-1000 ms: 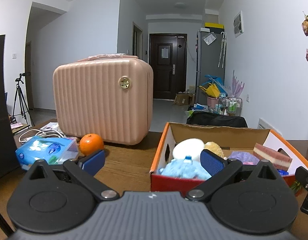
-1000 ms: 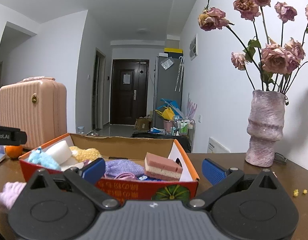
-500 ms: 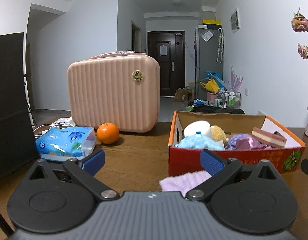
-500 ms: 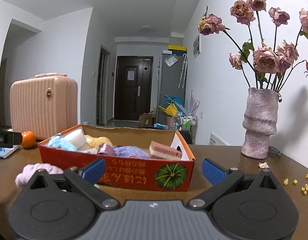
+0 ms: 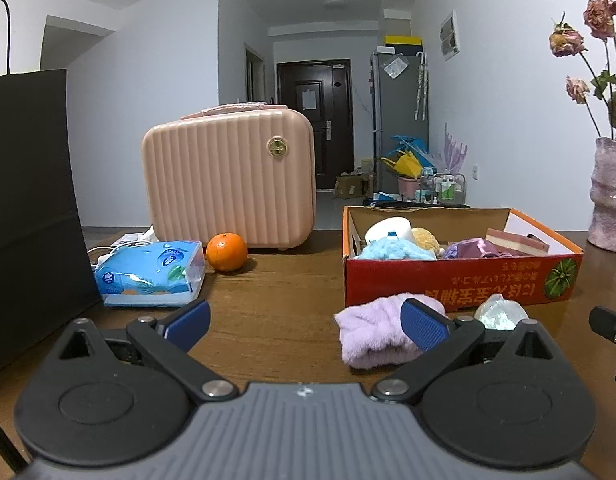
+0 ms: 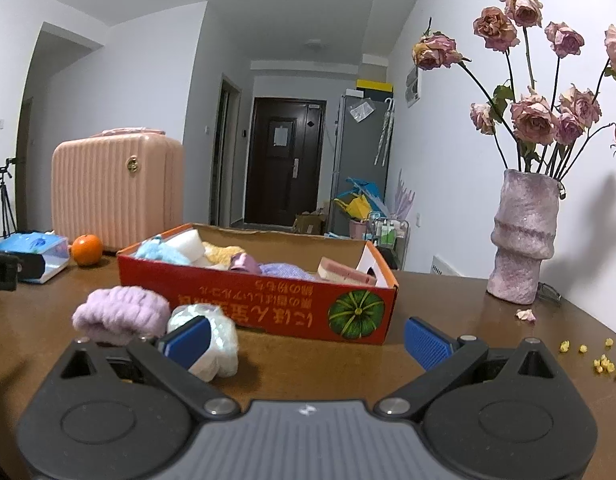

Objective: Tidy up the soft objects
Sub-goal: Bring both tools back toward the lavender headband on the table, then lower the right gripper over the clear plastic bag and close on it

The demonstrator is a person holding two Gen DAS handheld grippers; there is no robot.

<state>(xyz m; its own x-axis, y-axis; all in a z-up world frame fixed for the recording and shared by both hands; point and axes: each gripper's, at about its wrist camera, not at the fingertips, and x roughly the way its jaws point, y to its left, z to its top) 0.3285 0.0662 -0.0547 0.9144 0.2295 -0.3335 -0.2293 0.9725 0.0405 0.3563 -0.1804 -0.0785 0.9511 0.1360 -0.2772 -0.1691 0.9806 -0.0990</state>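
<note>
1. Far left in the left wrist view there's a black paper bag standing on the wooden table, then a blue tissue pack lying flat with an orange just beside it, and a ribbed pink suitcase upright behind both.
2. The left gripper is wide open, blue pads well apart, nothing between them. It's low over the table.
3. Right behind the left gripper's right finger is a fuzzy lavender cloth, kind of a scrunched plush band, lying on the table just in front of the box. Can't tell if the pad touches it.
4. Next to that is a pale, shiny, crinkly white-green puff, soft and lumpy, touching the lavender cloth's right side in the right wrist view.
5. The red cardboard box with a pumpkin print holds the sorted stuff: a fluffy light-blue piece, a white foam block, a yellow sponge-looking thing, purple fabric, and a pink layered sponge.
6. The right gripper is also spread open and empty, its left finger in front of the puff.
7. Far right: a lumpy lilac vase with dried roses, plus a fallen petal and yellow crumbs on the table.
</note>
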